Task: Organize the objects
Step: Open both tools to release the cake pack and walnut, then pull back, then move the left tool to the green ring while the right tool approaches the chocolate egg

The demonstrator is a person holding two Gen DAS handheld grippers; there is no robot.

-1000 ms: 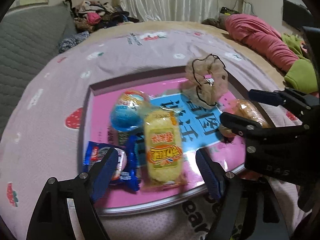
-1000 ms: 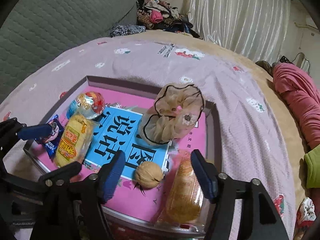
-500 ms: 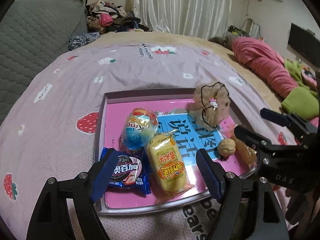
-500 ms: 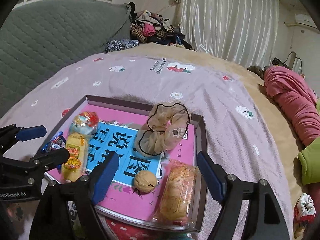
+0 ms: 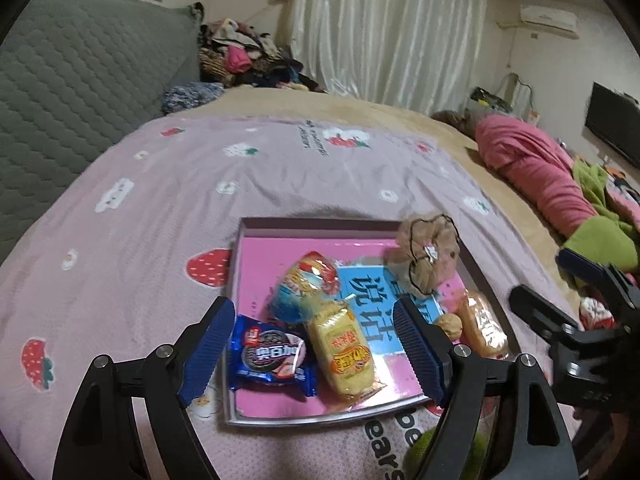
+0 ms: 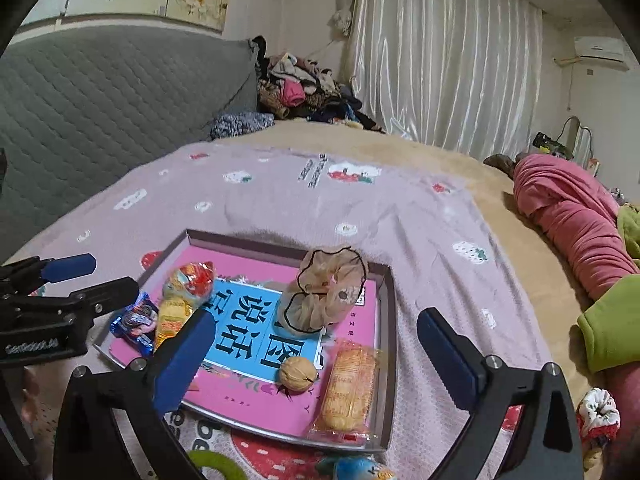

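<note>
A shallow pink box lid [image 5: 260,264] [image 6: 352,416] lies on the strawberry bedspread. It holds a blue cookie packet [image 5: 270,354] [image 6: 134,322], a yellow cake packet [image 5: 344,354] [image 6: 172,320], a blue-red egg toy [image 5: 306,286] [image 6: 190,280], a beige scrunchie [image 5: 428,252] [image 6: 324,288], a walnut [image 5: 448,324] [image 6: 297,373] and an orange biscuit packet [image 5: 484,330] [image 6: 350,388]. My left gripper [image 5: 316,354] is open and empty above the lid's near left. My right gripper [image 6: 316,354] is open and empty above its near right.
A grey quilted headboard [image 6: 100,112] stands at the left, a clothes pile [image 6: 304,88] at the back. A pink rolled blanket [image 6: 568,204] and green fabric [image 6: 608,320] lie at the right. Small toys [image 6: 598,412] lie near the bed's front edge.
Both grippers have pulled back and up from the lid, so it looks smaller and lower. The objects in it have not moved. Both stay open.
</note>
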